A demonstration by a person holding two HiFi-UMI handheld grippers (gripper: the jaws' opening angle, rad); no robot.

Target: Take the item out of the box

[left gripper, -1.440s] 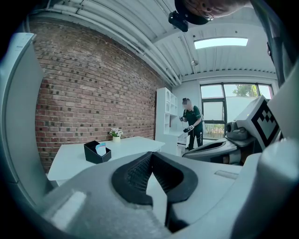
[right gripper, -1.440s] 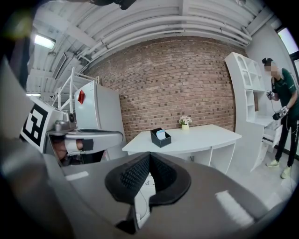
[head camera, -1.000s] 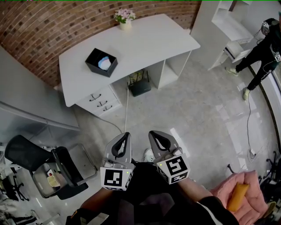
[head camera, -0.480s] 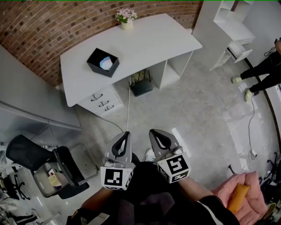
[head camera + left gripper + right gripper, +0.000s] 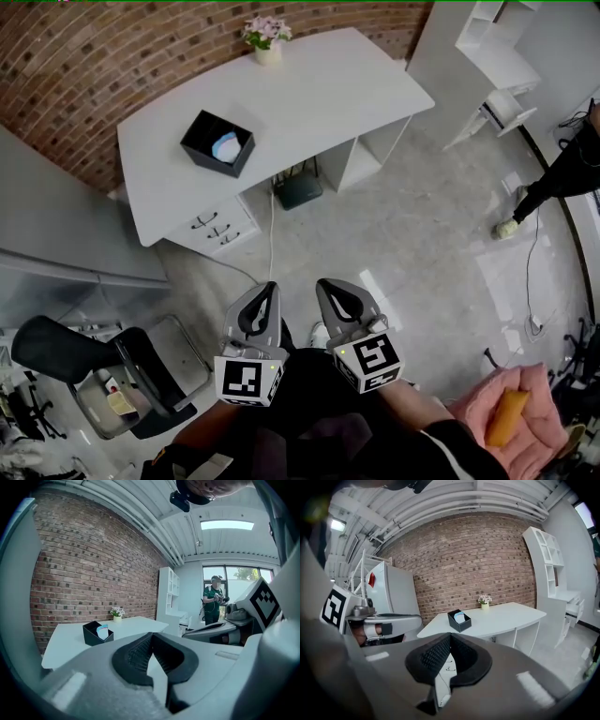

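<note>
Nothing is done yet, as I judge it: the pale blue item (image 5: 227, 146) lies inside the black box (image 5: 197, 139) on the white desk (image 5: 309, 94), well apart from both grippers. The left gripper (image 5: 269, 289) and right gripper (image 5: 324, 286) hang over the floor, jaws closed on nothing. Approach, grasp and lift-out remain.

Flower pot (image 5: 267, 39) sits at far edge of my surface (image 5: 319, 94), nr brick wall (image 5: 75, 75). Black office chair (image 5: 56, 347) on floor bottom-left; person (image 5: 562, 178) off to right.
</note>
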